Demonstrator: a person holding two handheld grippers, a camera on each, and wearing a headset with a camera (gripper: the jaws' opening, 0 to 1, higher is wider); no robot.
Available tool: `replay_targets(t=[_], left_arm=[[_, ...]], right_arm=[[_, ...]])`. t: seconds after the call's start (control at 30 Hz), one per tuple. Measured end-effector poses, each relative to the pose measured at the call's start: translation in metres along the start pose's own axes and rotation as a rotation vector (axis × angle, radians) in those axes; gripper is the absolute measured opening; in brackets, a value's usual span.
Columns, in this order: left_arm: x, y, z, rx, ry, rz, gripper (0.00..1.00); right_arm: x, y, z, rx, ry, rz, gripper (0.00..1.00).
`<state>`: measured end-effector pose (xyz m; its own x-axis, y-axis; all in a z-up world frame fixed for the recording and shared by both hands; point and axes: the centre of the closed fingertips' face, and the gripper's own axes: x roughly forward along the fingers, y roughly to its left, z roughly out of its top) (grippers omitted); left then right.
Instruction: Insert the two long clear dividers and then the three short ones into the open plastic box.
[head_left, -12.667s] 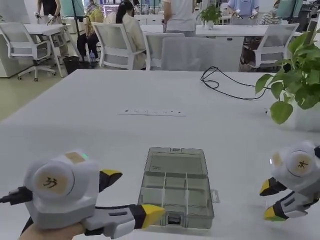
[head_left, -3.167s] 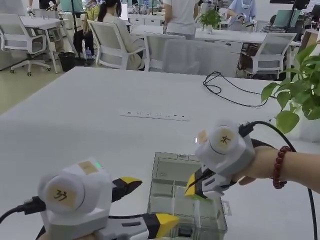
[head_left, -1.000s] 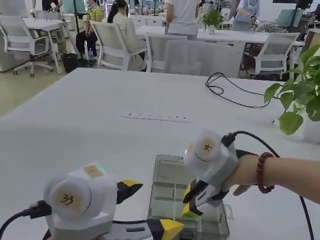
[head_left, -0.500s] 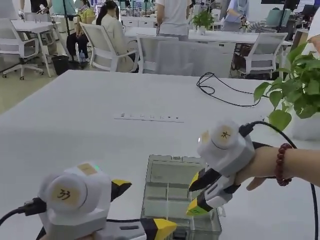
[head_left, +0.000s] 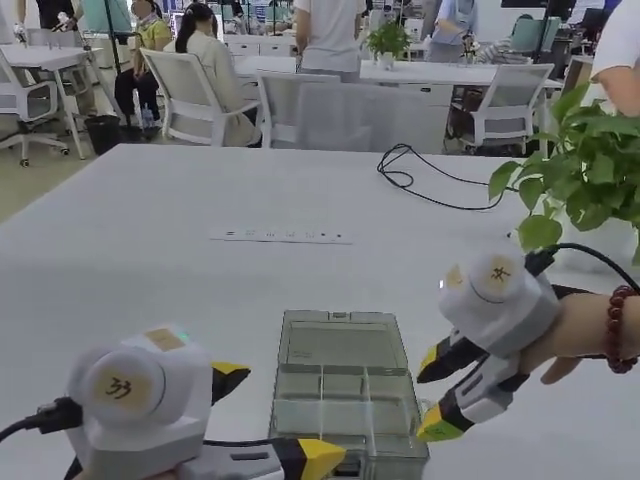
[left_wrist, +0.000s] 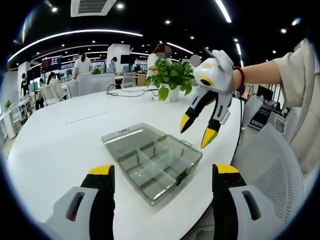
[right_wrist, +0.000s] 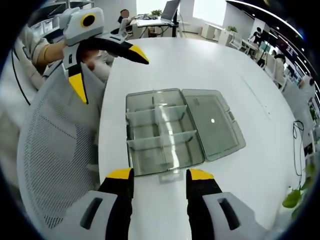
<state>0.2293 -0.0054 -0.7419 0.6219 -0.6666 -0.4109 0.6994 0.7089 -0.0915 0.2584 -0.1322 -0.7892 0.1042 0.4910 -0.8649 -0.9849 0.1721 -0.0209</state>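
Fingers (head_left: 436, 424) of the right gripper (head_left: 428, 395) and left gripper (head_left: 278, 415) gape empty, flanking the plastic box (head_left: 345, 345) with dividers (right_wrist: 165, 136) in.

Desk stuff first: the white table (head_left: 140, 250) is mostly bare. A black cable (head_left: 385, 175) loops around near the far edge, over toward the right corner. A leafy green plant (head_left: 585, 165) sits at the right edge in a white pot (head_left: 612, 250). A thin flush strip with little slots (head_left: 281, 237) runs across the middle of the surface, parallel to the far edge. Past that edge there's a row of white office chairs (head_left: 335, 110), a seated person (head_left: 205, 60), and another table (head_left: 420, 70) with a small plant (head_left: 384, 40). A pale mesh chair (right_wrist: 55, 145) sits right by the near edge.
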Motion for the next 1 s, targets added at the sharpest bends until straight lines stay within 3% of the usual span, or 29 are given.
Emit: replay_targets(t=[0.43, 0.7, 1.0], left_arm=[[0.003, -0.002, 0.002, 0.013, 0.004, -0.002, 0.81], [0.005, -0.004, 0.000, 0.012, 0.015, -0.004, 0.81], [0.005, -0.005, -0.001, 0.014, 0.026, -0.003, 0.80]], right_arm=[[-0.020, -0.009, -0.066, 0.067, 0.079, -0.054, 0.45], [-0.027, -0.011, -0.100, 0.097, 0.127, -0.062, 0.45], [-0.035, -0.010, -0.134, 0.066, 0.192, -0.060, 0.45]])
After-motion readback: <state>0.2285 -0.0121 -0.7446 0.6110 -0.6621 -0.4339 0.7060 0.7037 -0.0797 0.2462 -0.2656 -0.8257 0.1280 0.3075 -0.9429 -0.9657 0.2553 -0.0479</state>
